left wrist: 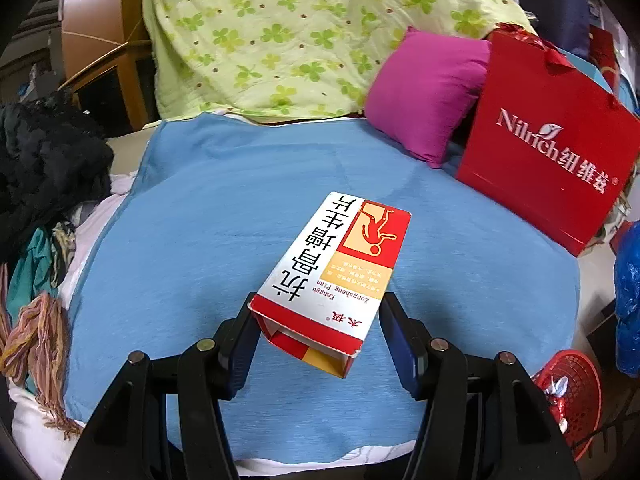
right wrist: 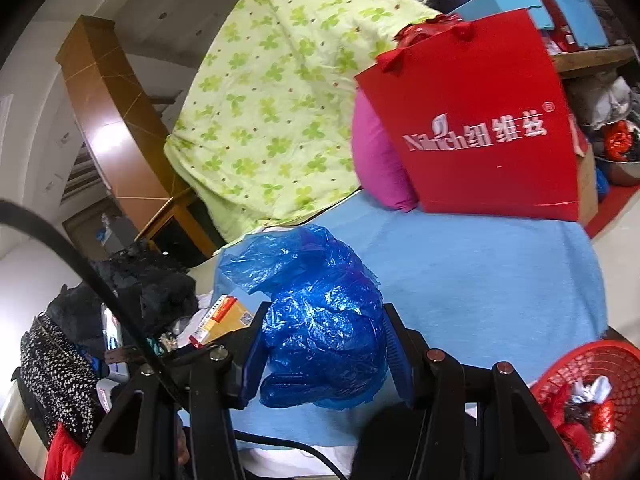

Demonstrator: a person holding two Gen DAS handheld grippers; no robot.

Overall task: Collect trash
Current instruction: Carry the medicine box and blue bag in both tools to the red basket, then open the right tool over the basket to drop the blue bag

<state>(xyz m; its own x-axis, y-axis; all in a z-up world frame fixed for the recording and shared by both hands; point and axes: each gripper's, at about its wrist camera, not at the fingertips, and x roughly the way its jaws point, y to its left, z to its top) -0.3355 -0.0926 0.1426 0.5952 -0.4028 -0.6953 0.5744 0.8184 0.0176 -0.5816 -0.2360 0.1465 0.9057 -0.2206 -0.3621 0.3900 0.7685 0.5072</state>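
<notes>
1. Cardboard first, on the left: the left tool holds the medicine box by its near end, jaws about half apart with both pads pressed on the box's sides. The box points away over the blue sheet of the bed, its near flap open; it looks empty, though the inside is mostly hidden.
2. To carry it well, I would keep the squeeze even. The carton is light and hollow, so a harder pinch would likely crush it, and a looser one could let it swing out.
3. Further right, the right tool is closed part-way on a crumpled blue plastic bag, which bulges out above and below the pads. Thin film slips easily, so I would keep the bunched middle between the pads, not a loose edge.
4. A red basket sits at the far right, low beside the bed. It already holds crumpled wrappers, red and silvery, plus some pale paper.
5. My guess is that both items go there; each tool should be over the rim before letting go, since the bag will drift as it falls.
6. Standing on the bed against a magenta pillow, the red gift bag does not show its contents.
</notes>
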